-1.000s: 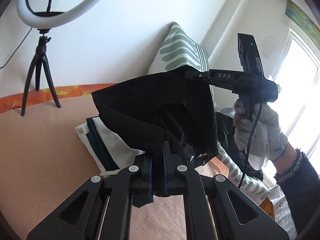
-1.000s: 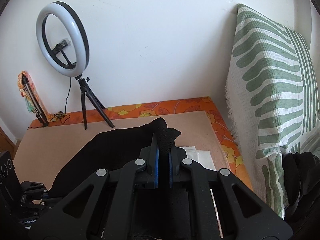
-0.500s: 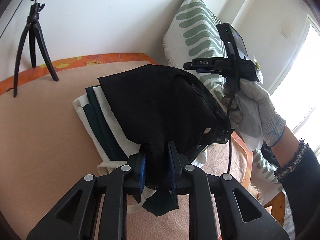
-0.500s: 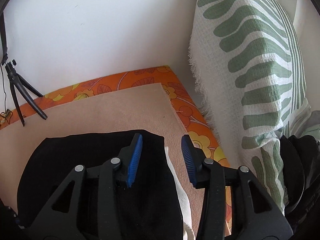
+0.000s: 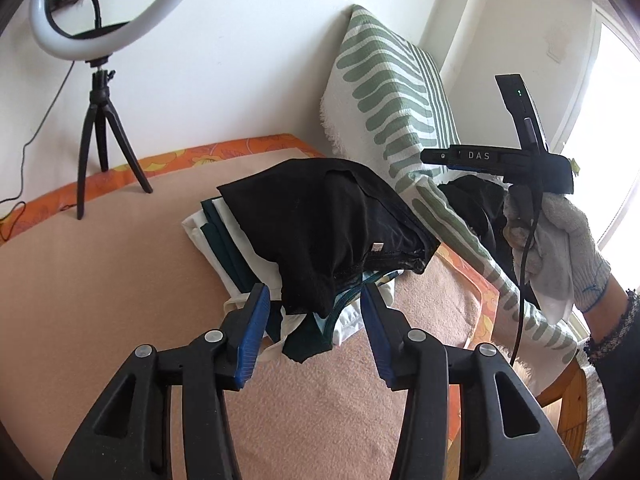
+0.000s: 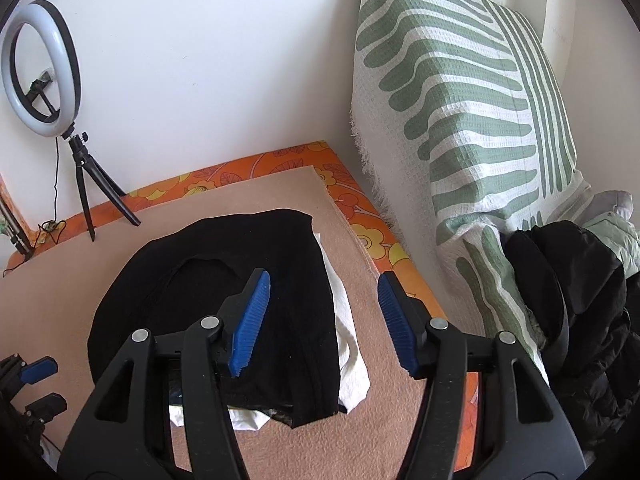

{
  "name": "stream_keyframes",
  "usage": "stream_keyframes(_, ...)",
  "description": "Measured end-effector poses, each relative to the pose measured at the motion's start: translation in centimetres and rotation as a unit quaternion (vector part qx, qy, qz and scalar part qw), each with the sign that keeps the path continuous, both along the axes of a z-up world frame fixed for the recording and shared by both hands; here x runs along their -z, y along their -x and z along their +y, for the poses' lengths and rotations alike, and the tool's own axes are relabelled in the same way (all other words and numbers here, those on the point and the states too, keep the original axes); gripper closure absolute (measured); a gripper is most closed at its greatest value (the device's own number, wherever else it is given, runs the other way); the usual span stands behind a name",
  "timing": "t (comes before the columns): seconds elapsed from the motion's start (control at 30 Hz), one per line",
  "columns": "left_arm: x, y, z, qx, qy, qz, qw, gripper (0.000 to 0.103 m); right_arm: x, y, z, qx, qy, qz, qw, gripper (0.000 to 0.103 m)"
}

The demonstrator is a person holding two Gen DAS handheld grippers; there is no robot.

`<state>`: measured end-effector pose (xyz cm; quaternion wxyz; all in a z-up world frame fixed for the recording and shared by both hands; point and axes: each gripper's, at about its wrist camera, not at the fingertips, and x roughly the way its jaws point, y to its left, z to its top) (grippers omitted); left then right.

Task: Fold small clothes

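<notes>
A folded black garment (image 5: 328, 224) lies on top of a stack of folded white and dark green clothes (image 5: 228, 244) on the tan blanket (image 5: 100, 288). It also shows in the right wrist view (image 6: 224, 280), with white cloth (image 6: 348, 352) under it. My left gripper (image 5: 314, 332) is open and empty just in front of the stack. My right gripper (image 6: 322, 320) is open and empty above the black garment's right edge. In the left wrist view the right gripper (image 5: 436, 157) is raised in a gloved hand (image 5: 560, 244).
A green-striped white pillow (image 6: 460, 100) leans on the wall at the right. A pile of dark clothes (image 6: 568, 300) lies beside it. A ring light on a tripod (image 5: 100, 80) stands at the back left. An orange floral mattress edge (image 6: 376, 240) borders the blanket.
Both grippers have let go of the black garment, which now rests on the stack. Both jaws opened wide and both grippers pulled back from it.
</notes>
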<state>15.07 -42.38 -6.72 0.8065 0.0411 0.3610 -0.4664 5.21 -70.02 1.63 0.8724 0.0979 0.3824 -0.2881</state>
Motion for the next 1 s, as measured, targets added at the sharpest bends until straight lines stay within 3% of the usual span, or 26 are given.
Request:
stream_keyframes(0.07,-1.2,1.0,1.1,-0.004,0.009,-0.012,0.9999,0.033,-0.9,1.0,1.5,0.003,0.009,-0.004,1.000,0.043)
stream_keyframes(0.1,-1.7,1.5,1.7,-0.007,0.013,-0.018,0.9997,0.031,-1.3,1.4,2.4,0.003,0.015,-0.005,1.000,0.038)
stream_keyframes(0.17,-2.7,2.5,2.6,-0.009,0.015,-0.032,0.9993,0.031,-2.2,2.4,4.3,0.004,0.032,-0.012,0.999,0.032)
stream_keyframes(0.33,-5.1,5.0,5.1,-0.024,0.009,-0.056,0.9981,0.023,-4.1,4.7,8.9,0.002,0.056,-0.024,0.998,0.030)
stream_keyframes(0.4,-5.9,6.2,6.3,-0.033,0.011,-0.072,0.9968,0.023,-4.8,5.6,11.2,0.000,0.075,-0.029,0.997,0.019)
stream_keyframes(0.5,-6.6,7.8,7.8,-0.044,0.007,-0.094,0.9945,0.022,-5.6,7.1,14.6,-0.005,0.093,-0.046,0.995,0.011)
stream_keyframes(0.7,-7.4,10.5,10.7,-0.065,0.001,-0.125,0.9900,0.022,-5.8,9.6,20.2,-0.004,0.120,-0.079,0.990,0.000)
stream_keyframes(0.83,-7.9,11.6,12.6,-0.074,0.007,-0.136,0.9879,0.020,-5.6,10.8,22.8,0.002,0.140,-0.090,0.986,0.000)
stream_keyframes(1.0,-8.2,12.3,14.3,-0.084,0.006,-0.144,0.9860,0.014,-5.1,12.1,24.7,0.006,0.130,-0.103,0.986,0.000)
